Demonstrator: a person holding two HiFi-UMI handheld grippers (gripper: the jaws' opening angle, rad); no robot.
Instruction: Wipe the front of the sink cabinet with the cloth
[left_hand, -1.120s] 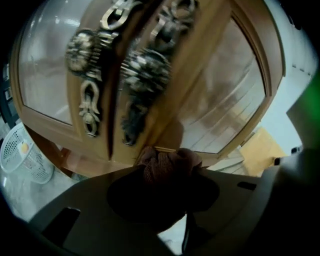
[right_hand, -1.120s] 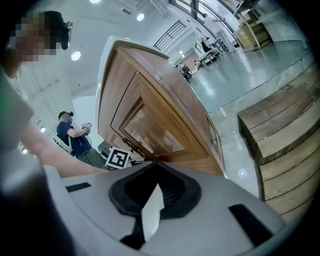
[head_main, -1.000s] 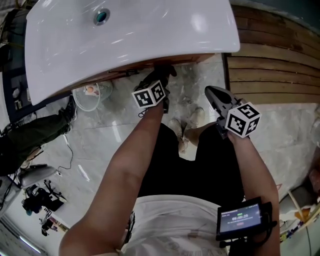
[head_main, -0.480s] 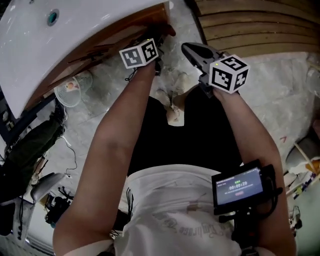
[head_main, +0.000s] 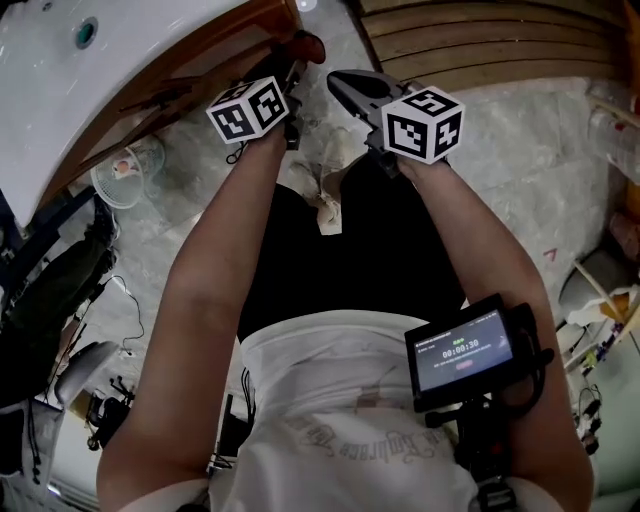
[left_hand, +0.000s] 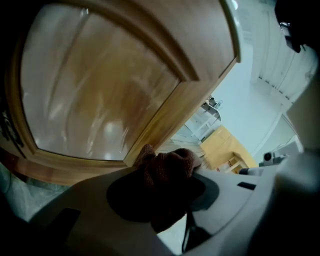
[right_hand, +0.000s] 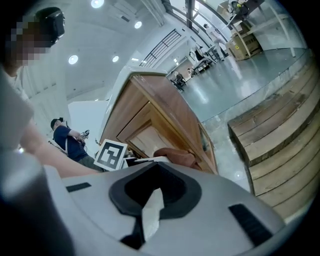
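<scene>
A white sink (head_main: 60, 80) tops a brown wooden cabinet (head_main: 215, 55) at the upper left of the head view. My left gripper (head_main: 297, 58) is shut on a reddish-brown cloth (head_main: 307, 45) at the cabinet's right front corner. In the left gripper view the cloth (left_hand: 167, 167) bunches between the jaws of the left gripper (left_hand: 165, 187), against the frame of the cabinet door (left_hand: 100, 90). My right gripper (head_main: 342, 84) hovers just right of it, jaws together and away from the cabinet. From the right gripper (right_hand: 155, 177) I see the cloth (right_hand: 175, 156) and the cabinet (right_hand: 160, 112).
A small fan (head_main: 122, 170) lies on the marble floor (head_main: 520, 170) left of the cabinet, with dark bags (head_main: 50, 290) further left. Wooden steps (head_main: 480, 40) rise at the right. A screen device (head_main: 465, 350) hangs at my chest. Another person (right_hand: 67, 140) stands behind the cabinet.
The left gripper has carried the cloth rightward along the cabinet front to its right corner. The right gripper has drawn closer to the left one. The head view has swung right.
</scene>
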